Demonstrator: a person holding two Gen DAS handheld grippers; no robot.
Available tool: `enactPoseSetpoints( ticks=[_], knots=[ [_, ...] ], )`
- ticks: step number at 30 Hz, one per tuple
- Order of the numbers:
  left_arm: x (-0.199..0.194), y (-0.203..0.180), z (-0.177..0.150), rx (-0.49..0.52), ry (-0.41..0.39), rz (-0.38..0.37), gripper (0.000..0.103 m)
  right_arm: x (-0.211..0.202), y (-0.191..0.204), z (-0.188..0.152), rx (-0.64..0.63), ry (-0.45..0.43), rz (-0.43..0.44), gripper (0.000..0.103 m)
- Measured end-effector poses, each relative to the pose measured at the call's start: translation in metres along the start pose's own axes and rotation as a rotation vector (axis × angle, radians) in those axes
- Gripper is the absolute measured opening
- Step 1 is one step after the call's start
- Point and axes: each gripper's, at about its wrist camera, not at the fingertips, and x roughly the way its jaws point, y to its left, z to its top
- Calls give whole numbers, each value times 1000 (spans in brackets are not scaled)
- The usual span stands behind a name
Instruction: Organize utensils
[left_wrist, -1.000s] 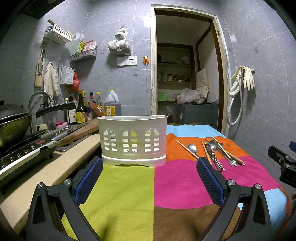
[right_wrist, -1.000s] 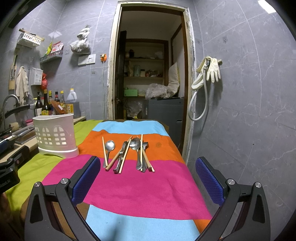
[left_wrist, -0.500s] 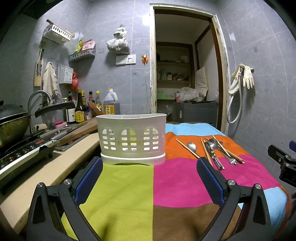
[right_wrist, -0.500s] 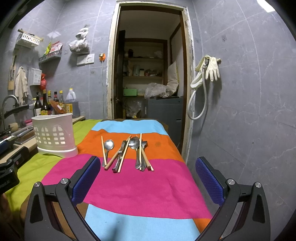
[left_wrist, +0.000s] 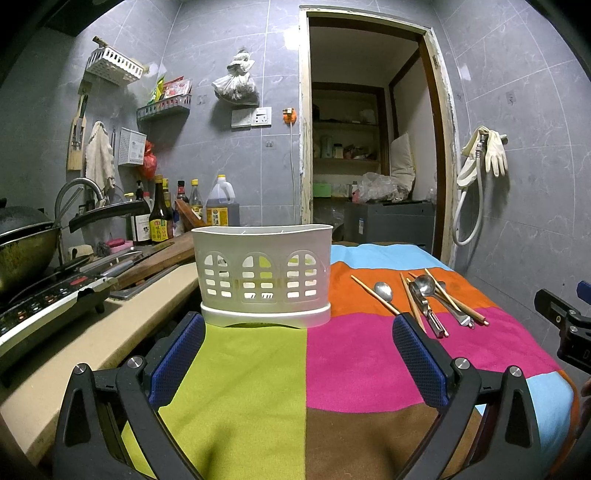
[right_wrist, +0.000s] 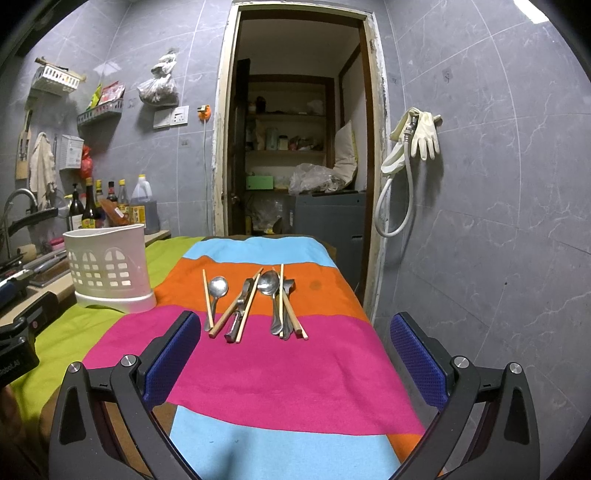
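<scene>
Both my grippers gape, holding nothing; the utensils (right_wrist: 255, 302) lie lengthwise mid-frame straight ahead of my right gripper (right_wrist: 295, 354), nearer than my left gripper (left_wrist: 299, 354).

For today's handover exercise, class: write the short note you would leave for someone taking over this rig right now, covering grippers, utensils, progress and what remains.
Left hand-held gripper: open, holding nothing, facing the white slotted plastic utensil holder on the green cloth patch.
Right hand-held gripper: open, holding nothing, facing the loose utensils.
Metal spoons, wooden chopsticks and a metal peeler lie on the orange and pink stripes of the cloth.
Done: nothing moved yet, by the look of it.
Left: get every utensil into the holder.
</scene>
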Motion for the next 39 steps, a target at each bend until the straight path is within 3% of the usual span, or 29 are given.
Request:
enactPoseSetpoints(
  ticks=[14,21,29,39],
  knots=[
    [8,-4,-8,5,16,5,100,3,1,-6,13,8,4,103],
    [15,-5,7,26,5,-1,100,13,-4,-3,-8,14,7,103],
    [53,-15,39,34,63,-112,100,35,-14,17,-72,-10,-2,103],
    [112,-54,64,81,170,-222,99,99,-46,48,-62,76,64,103]
  ],
)
